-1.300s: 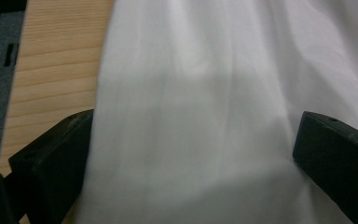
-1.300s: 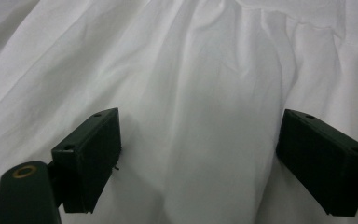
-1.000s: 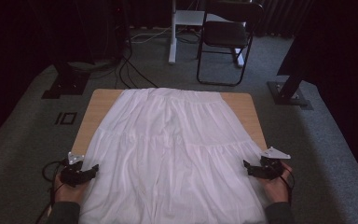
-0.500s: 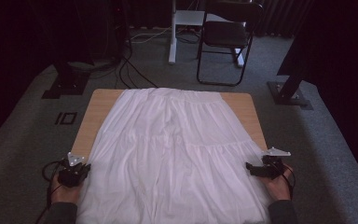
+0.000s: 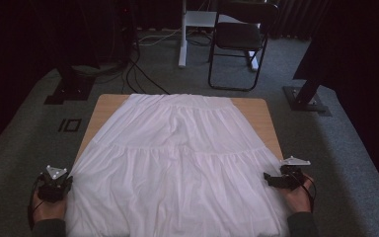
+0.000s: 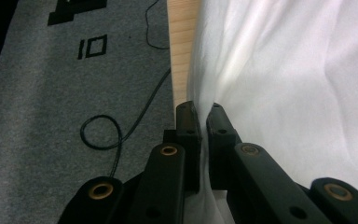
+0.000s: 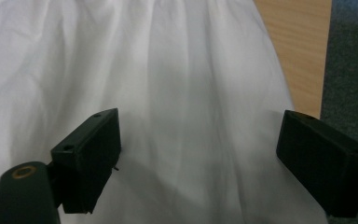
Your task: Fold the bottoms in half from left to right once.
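left edge pinched, right side not yet gripped

we have a white skirt [image 5: 177, 168] spread flat over the wooden table [image 5: 103, 106], filling the middle and lower part of the high view, waistband toward the top of the frame and hem running off the bottom. the cloth lies mostly smooth, with a seam across its middle and soft folds below it.

our left gripper [image 5: 55, 183] sits at the lower left of the high view, right at the skirt's side edge. in the left gripper view its jaws are pressed nearly together with a thin fold of the white cloth [image 6: 279, 93] caught between them, the table edge [image 6: 182, 56] and grey carpet [image 6: 51, 107] running up the left of that frame.

our right gripper [image 5: 276, 178] is at the lower right of the high view, just beside the skirt's other side edge. in the right gripper view its jaws stand spread wide, with the cloth [image 7: 177, 102] lying between and under them and nothing held; bare table [image 7: 298, 42] shows in the upper right corner.

we judge this to be the grasping step before a fold or a lift: one side is secured, the other is lined up but loose. the next move, as we read it, calls for the right jaws to settle onto the cloth edge and close on it, taking a similar bite to the left so both sides rise evenly. a shallow grip could let the thin fabric slip out.
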A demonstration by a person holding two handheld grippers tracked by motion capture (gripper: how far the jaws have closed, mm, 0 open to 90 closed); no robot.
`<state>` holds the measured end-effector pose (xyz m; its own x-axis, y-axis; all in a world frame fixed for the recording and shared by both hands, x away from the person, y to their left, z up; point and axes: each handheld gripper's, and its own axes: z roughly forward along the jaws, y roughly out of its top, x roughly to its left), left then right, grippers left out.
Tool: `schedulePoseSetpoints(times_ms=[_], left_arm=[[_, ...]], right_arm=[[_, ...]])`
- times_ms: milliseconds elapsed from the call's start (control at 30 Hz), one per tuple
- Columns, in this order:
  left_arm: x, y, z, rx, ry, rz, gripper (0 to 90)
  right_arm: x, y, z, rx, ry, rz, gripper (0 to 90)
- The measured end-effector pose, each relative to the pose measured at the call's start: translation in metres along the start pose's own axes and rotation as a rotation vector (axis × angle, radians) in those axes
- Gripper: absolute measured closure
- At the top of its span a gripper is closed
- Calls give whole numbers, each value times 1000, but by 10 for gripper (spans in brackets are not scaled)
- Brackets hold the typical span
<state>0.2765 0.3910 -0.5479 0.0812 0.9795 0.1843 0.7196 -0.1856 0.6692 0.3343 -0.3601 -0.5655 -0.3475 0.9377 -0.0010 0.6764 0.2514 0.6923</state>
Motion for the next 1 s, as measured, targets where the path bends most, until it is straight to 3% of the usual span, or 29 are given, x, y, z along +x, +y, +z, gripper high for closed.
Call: schedulePoseSetpoints(times_ms=[100, 200, 267, 333, 433, 500, 533, 567, 667, 833, 1000], left_arm=[[1, 1, -1, 5, 25, 10, 875], [5, 2, -3, -2, 73, -5, 876], [11, 2, -4, 1, 130, -37, 877], [13, 3, -6, 8, 165, -46, 877], [6, 8, -16, -18, 142, -20, 876], [6, 10, -25, -66, 72, -43, 876], [4, 13, -34, -111, 12, -57, 875], [4, 14, -37, -121, -6, -61, 875], [-2, 22, -54, -196, -129, -57, 874], [-23, 43, -69, -299, -360, -10, 873], [-63, 74, -72, -360, -577, 84, 872]], right_arm=[[-2, -2, -2, 3, 18, -3, 171], [-2, 0, -9, 14, 33, -22, 528], [0, 0, -11, 14, 43, -26, 690], [3, -1, -11, 1, 45, -29, 739], [7, -3, -10, -27, 60, -6, 747], [8, -3, -9, -40, 83, 10, 738], [8, -3, -8, -41, 90, 14, 731], [7, -3, -8, -44, 96, 19, 719], [7, -5, -8, -60, 106, 31, 702], [6, -7, -6, -83, 126, 44, 671], [9, -6, -6, -83, 114, 30, 653]])
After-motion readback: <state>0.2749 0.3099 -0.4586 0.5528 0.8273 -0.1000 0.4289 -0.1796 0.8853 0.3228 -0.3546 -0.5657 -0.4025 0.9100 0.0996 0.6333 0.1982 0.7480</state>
